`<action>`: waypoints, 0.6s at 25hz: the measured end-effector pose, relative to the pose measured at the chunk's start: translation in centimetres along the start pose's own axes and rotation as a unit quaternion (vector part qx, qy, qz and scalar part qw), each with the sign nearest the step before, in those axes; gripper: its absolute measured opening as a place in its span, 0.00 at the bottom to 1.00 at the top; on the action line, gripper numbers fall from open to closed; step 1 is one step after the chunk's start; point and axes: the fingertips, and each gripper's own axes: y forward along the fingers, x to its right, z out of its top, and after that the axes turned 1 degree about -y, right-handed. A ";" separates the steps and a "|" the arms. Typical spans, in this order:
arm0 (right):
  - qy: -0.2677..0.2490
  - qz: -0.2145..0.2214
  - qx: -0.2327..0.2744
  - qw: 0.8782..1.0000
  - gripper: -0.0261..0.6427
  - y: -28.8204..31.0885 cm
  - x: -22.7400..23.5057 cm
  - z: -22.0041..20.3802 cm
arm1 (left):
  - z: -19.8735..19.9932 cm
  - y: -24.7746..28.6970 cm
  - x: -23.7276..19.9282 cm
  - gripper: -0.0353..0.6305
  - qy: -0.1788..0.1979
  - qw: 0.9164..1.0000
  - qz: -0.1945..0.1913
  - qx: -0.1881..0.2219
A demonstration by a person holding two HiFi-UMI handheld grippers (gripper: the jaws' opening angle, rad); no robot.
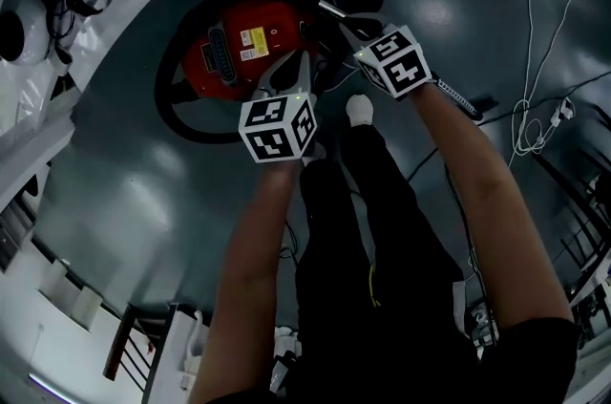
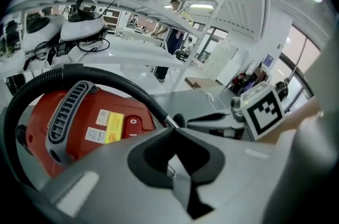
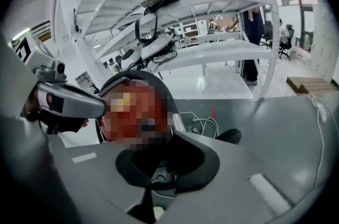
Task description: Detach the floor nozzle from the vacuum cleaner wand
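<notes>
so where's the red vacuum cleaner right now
In the head view the red vacuum cleaner sits on the grey floor, upper middle and a bit left, ringed by its black hose.

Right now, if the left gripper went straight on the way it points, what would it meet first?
Probably the black hose where it joins the metal tube; depth is unclear.

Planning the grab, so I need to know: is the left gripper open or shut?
Shut. In the left gripper view, the left gripper has its jaws closed together with nothing between them.
</notes>
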 end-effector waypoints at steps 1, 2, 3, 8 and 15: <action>0.003 0.007 -0.007 1.000 0.12 0.5 0.2 -0.1 | -0.1 0.2 -0.2 0.06 0.000 1.000 0.001 -0.002; 0.006 0.011 -0.013 1.000 0.14 1.0 0.3 -0.2 | -0.1 0.3 -0.3 0.06 -0.002 1.000 0.002 -0.003; 0.005 0.011 -0.016 1.000 0.14 1.4 0.5 -0.3 | -0.1 0.5 -0.5 0.06 -0.004 1.000 0.002 -0.002; -0.029 0.000 -0.032 0.999 0.21 2.7 1.3 -0.9 | 0.4 1.0 -0.9 0.06 -0.009 1.000 0.004 0.004; -0.067 0.008 -0.045 0.997 0.28 5.1 1.5 -1.3 | 0.1 1.4 -1.1 0.06 -0.011 1.000 0.013 0.004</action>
